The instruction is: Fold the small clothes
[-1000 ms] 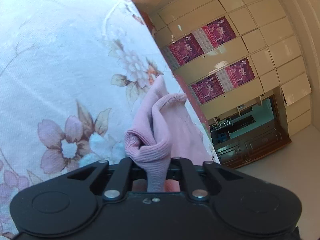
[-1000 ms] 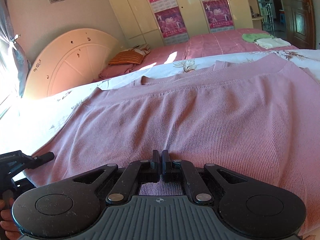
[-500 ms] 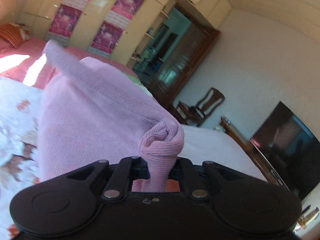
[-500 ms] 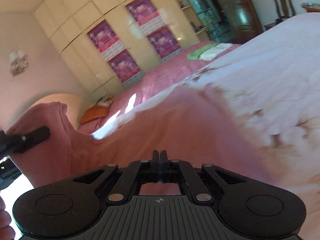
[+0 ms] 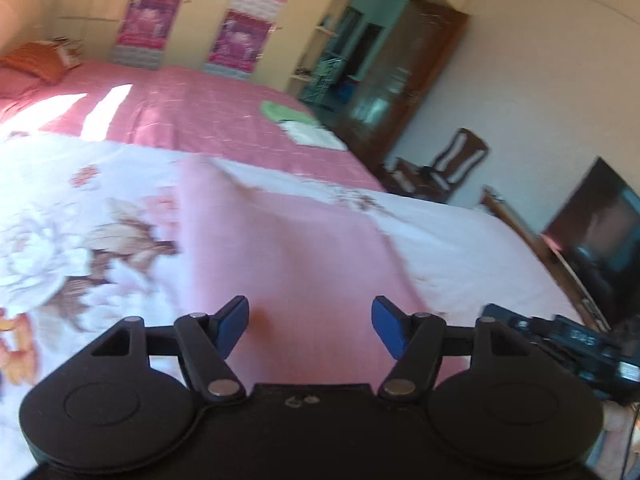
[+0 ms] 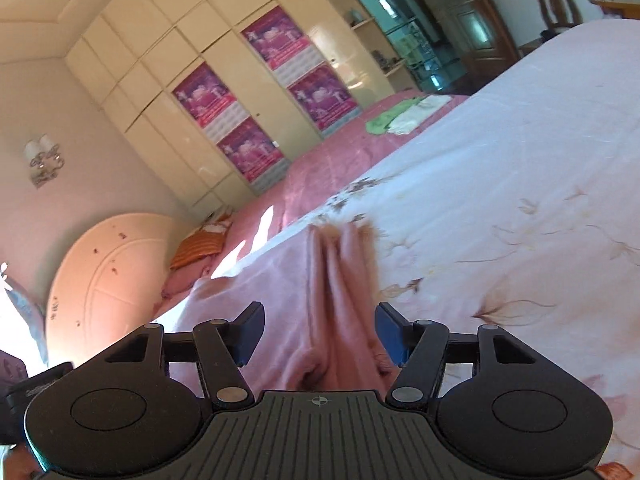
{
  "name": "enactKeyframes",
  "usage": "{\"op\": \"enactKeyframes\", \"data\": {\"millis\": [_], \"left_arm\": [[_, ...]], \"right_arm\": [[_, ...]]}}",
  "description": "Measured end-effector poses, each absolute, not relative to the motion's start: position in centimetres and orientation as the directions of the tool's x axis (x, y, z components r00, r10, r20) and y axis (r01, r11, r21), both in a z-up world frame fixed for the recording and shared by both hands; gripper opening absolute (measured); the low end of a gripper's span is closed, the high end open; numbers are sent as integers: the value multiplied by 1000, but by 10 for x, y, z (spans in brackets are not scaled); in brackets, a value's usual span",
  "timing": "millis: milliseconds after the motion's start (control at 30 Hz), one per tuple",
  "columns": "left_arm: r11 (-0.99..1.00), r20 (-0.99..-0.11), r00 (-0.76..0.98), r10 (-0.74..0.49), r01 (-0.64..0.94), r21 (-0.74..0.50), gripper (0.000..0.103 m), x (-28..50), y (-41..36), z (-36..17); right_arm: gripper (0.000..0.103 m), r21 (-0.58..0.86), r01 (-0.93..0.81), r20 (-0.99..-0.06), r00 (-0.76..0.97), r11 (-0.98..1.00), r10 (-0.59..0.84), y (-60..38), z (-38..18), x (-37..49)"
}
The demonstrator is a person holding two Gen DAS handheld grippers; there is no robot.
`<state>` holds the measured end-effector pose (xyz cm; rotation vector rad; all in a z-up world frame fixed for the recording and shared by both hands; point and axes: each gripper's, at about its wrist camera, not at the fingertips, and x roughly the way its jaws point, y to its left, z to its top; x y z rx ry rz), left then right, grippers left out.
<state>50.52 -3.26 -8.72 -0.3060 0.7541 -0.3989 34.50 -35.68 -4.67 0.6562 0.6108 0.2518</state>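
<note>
A pink knit garment (image 5: 288,264) lies on the white floral bedspread (image 5: 60,232). My left gripper (image 5: 310,330) is open just above its near part, holding nothing. In the right wrist view the same garment (image 6: 340,300) lies with bunched ridges running away from me. My right gripper (image 6: 318,334) is open over its near end, with the cloth lying loose between the blue pads (image 6: 250,334). The right gripper's body shows at the lower right of the left wrist view (image 5: 568,344).
A pink bed (image 5: 192,116) stands beyond with a green cloth (image 5: 284,114) and a white folded cloth (image 5: 314,136) on it. An orange pillow (image 5: 36,64), a wardrobe with posters (image 6: 256,92), a chair (image 5: 456,160) and a dark screen (image 5: 600,236) are around.
Both grippers have let go of the pink garment and opened. The garment, held up half a second ago, now lies on the bedspread.
</note>
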Motion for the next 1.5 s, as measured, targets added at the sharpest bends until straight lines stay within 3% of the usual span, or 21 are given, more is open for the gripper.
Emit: {"op": "enactKeyframes", "data": {"millis": [133, 433, 600, 633, 667, 700, 867, 1000, 1167, 1233, 1300, 1400, 1500], "left_arm": [[892, -672, 606, -426, 154, -426, 67, 521, -2, -112], [877, -666, 602, -440, 130, -462, 74, 508, 24, -124], [891, -657, 628, -417, 141, -431, 74, 512, 26, -115], [890, -664, 619, -420, 139, -434, 74, 515, 26, -117], [891, -670, 612, -420, 140, -431, 75, 516, 26, -119], [893, -672, 611, -418, 141, -428, 76, 516, 25, -119], [890, -653, 625, -427, 162, -427, 69, 515, 17, -111], [888, -653, 614, -444, 204, -412, 71, 521, 2, -110], [899, -691, 582, -429, 201, -388, 78, 527, -12, -128], [896, -689, 577, -438, 211, -392, 78, 529, -9, -128], [894, -679, 587, -441, 221, -389, 74, 528, -5, -119], [875, -612, 642, -462, 215, -434, 70, 531, 9, -105], [883, -622, 647, -440, 186, -432, 69, 546, 13, -104]], "right_arm": [[42, 607, -22, -529, 735, 794, 424, -332, -61, 378], [41, 556, -54, -615, 645, 830, 454, -322, -82, 409], [32, 471, -126, -646, 625, 873, 438, -300, -81, 419], [28, 460, -129, -650, 626, 879, 432, -299, -81, 419], [16, 445, -133, -655, 626, 886, 423, -296, -82, 419], [11, 424, -138, -660, 630, 895, 410, -293, -83, 420], [9, 277, -177, -634, 705, 944, 318, -283, -65, 403], [8, 207, -178, -606, 749, 962, 269, -289, -53, 387], [8, 299, -128, -684, 663, 946, 306, -307, -87, 398], [9, 358, -110, -663, 669, 927, 335, -314, -91, 398], [18, 395, -86, -639, 689, 915, 341, -322, -85, 395], [20, 420, -65, -585, 743, 905, 325, -337, -74, 395], [20, 476, -28, -584, 737, 879, 340, -347, -75, 415]]}}
